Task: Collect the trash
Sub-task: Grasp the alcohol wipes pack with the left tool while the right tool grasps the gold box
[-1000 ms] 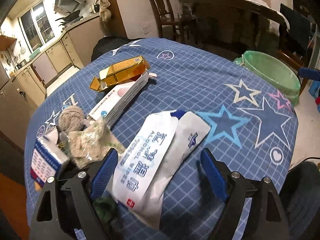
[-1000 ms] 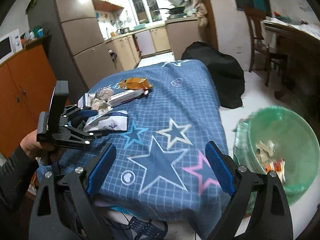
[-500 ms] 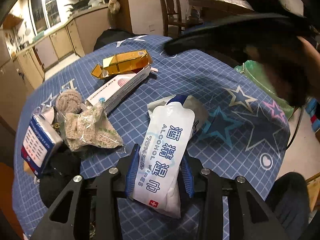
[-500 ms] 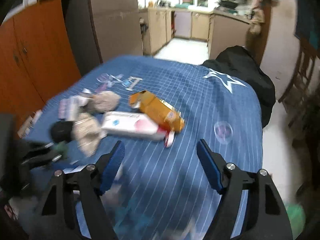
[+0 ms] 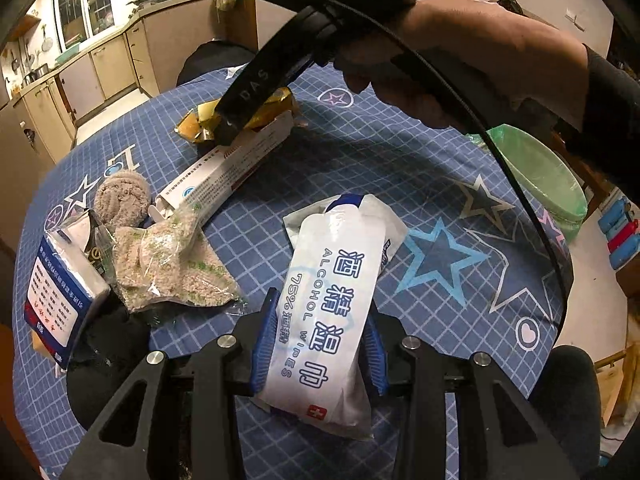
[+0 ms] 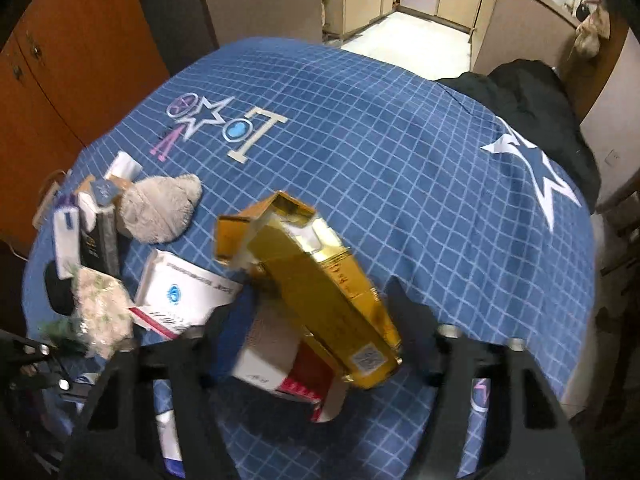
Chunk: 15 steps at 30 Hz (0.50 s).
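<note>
The left gripper is pinching a white alcohol-wipes pouch with blue lettering, blue pads pressed on both its sides low in the left wrist frame. The pouch's long axis runs from bottom centre up and slightly right, its blue-capped end pointing up the frame, over a blue checked tablecloth with stars.

To the left of it lie a clear bag of beige crumbly stuff, a grey knitted ball and a blue-and-white carton. Above, a long white toothpaste-style box slants toward the upper right, and a green-lined bin sits at the right edge.

The person's hand brings the right gripper down over a shiny gold carton; its jaws have just been closing with the gold carton and the white box end between them, though blur hides whether the pads touch. In the right wrist frame the gold carton's length runs from centre to lower right, open flaps toward the upper left.
</note>
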Tool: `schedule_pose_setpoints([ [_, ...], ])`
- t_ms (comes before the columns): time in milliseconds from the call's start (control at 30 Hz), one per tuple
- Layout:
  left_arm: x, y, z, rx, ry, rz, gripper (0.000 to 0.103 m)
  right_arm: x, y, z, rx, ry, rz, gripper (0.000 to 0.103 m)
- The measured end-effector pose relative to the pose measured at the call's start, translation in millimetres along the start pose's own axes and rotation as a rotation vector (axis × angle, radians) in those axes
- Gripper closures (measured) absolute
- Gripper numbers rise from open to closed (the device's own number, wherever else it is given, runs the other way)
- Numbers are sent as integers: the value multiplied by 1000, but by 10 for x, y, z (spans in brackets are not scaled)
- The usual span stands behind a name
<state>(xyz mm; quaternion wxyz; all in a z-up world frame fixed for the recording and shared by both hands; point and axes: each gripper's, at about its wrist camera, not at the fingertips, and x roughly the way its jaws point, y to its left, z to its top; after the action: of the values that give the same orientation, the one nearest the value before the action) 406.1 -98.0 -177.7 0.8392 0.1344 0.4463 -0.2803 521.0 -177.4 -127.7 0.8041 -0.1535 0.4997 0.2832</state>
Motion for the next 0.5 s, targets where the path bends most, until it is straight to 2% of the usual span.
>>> schedule_pose_setpoints([
  [33,0,0,-7,1,-3,4,63,-19,18,-10,4,-7,4,67],
  [67,1,-6,-5,2,-6,8,63,-52,37,-14,11,-17,2,73],
  [133,-2,-16,-22,-4,-18,16,63,-95,69,-42,25,-33,-12,80],
  [233,-35,-44,-65,-28,-38,31,63,-192,85,-121,50,-68,-14,81],
  [500,-114,-82,-113,-119,-94,88,65,-668,85,-402,173,-240,-24,82],
])
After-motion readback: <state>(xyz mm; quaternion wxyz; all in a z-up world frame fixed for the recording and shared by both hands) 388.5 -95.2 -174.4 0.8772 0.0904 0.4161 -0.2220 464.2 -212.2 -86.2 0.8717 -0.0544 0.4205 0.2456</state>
